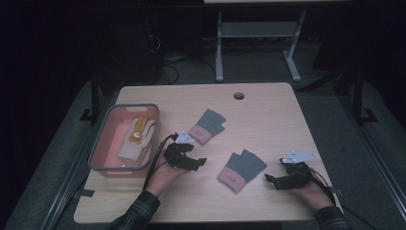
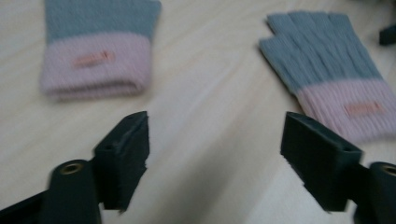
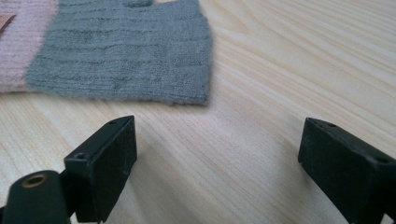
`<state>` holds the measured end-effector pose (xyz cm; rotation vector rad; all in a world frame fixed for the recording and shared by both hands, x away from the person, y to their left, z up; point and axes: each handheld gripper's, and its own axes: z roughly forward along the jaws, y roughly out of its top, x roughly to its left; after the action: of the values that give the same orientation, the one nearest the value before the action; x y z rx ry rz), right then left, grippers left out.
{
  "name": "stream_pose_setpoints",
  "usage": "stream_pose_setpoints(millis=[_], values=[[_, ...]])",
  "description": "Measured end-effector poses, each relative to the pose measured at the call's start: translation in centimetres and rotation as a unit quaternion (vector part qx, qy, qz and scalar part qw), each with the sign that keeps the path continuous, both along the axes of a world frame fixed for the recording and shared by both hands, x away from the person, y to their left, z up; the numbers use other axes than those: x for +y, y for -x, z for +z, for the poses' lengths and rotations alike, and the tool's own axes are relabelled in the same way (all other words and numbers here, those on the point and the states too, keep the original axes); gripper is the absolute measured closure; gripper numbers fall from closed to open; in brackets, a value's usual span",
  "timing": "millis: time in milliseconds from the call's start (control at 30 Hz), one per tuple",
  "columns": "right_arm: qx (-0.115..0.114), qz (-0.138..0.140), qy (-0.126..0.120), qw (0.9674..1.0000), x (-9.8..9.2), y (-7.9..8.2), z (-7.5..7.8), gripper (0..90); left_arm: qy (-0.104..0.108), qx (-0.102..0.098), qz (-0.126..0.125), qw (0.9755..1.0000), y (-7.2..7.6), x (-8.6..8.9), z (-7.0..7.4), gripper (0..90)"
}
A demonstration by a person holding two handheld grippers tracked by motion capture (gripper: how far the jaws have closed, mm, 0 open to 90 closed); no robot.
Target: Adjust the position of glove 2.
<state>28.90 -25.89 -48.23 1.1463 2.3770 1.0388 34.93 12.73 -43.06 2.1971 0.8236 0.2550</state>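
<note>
Two fingerless gloves, grey with pink cuffs, lie flat on the wooden table. One glove lies toward the middle, the other glove nearer the front. My left gripper hovers between them, open, with bare wood between its jaws. In the left gripper view one glove sits ahead on the left and the other glove on the right. My right gripper is open just right of the nearer glove. In its own view the jaws hold nothing, and the grey glove lies just beyond them.
A pink basket with a grey rim stands at the table's left and holds a cream and yellow glove. A cable hole sits near the far edge. A white desk frame stands on the floor beyond the table.
</note>
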Motion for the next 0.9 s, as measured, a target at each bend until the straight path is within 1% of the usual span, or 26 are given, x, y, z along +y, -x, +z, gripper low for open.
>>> stream_pose_setpoints(millis=[167,200,233,267,367,400,433,500,533,567,600,633,667,700,733,800,833,867,900], values=[[0.001,-0.001,0.000,1.0000,0.0,0.0,0.0,10.7,0.000,-0.008,0.020,0.9998,-2.7,-0.7,0.8,46.2],[0.000,0.000,0.000,1.0000,0.0,0.0,0.0,10.7,0.001,-0.012,0.026,0.9996,-3.0,-0.9,0.8,52.3],[0.001,-0.001,0.000,1.0000,0.0,0.0,0.0,10.6,-0.006,-0.024,0.029,0.9993,-3.8,-1.1,0.9,56.9],[0.001,-0.001,0.000,1.0000,0.0,0.0,0.0,10.6,-0.005,-0.024,0.031,0.9992,-4.2,-1.3,0.8,67.1],[0.002,-0.001,0.000,1.0000,0.0,0.0,0.0,10.6,-0.009,-0.016,0.043,0.9989,-5.9,-1.8,0.5,78.7],[0.002,-0.001,-0.001,1.0000,0.0,0.0,0.0,10.6,-0.010,-0.006,0.043,0.9990,-6.6,-1.9,0.3,83.0],[0.003,-0.002,-0.001,1.0000,0.0,0.0,0.0,10.6,-0.007,-0.003,0.046,0.9989,-7.0,-2.0,0.2,87.7],[0.002,-0.001,-0.001,1.0000,0.0,0.0,0.0,10.5,-0.014,-0.002,0.048,0.9987,-8.0,-2.3,-0.1,89.5],[0.003,-0.001,-0.001,1.0000,0.0,0.0,0.0,10.5,-0.017,-0.004,0.050,0.9986,-8.5,-2.5,-0.3,89.5],[0.003,0.000,0.000,1.0000,0.0,0.0,0.0,10.5,-0.019,-0.005,0.051,0.9985,-8.9,-2.5,-0.4,89.5],[0.003,0.000,0.000,1.0000,0.0,0.0,0.0,10.5,-0.026,-0.004,0.051,0.9983,-9.4,-2.7,-0.6,89.5],[0.003,-0.001,0.000,1.0000,0.0,-0.1,0.0,10.5,-0.025,-0.002,0.052,0.9983,-9.7,-2.8,-0.8,89.5],[0.003,-0.001,0.000,1.0000,0.0,-0.1,0.0,10.5,-0.030,-0.002,0.054,0.9981,-10.1,-2.9,-1.0,89.5],[0.003,-0.001,0.000,1.0000,0.0,-0.1,0.0,10.5,-0.027,0.000,0.056,0.9980,-10.4,-3.1,-1.2,89.5],[0.003,-0.001,0.000,1.0000,0.0,-0.1,0.0,10.5,-0.034,0.003,0.054,0.9980,-10.7,-3.2,-1.4,89.5],[0.003,-0.001,0.000,1.0000,0.0,-0.1,0.0,10.5,-0.042,0.010,0.057,0.9974,-11.1,-3.5,-2.0,89.5],[0.003,-0.001,0.000,1.0000,0.0,-0.1,0.0,10.5,-0.043,0.018,0.054,0.9974,-11.4,-3.5,-2.4,89.5],[0.003,-0.001,0.000,1.0000,0.0,-0.1,0.0,10.5,-0.033,0.022,0.057,0.9976,-11.4,-3.5,-2.6,89.6],[0.003,-0.001,0.000,1.0000,0.0,-0.1,0.0,10.5,-0.033,0.024,0.056,0.9976,-11.4,-3.5,-2.6,89.6]])
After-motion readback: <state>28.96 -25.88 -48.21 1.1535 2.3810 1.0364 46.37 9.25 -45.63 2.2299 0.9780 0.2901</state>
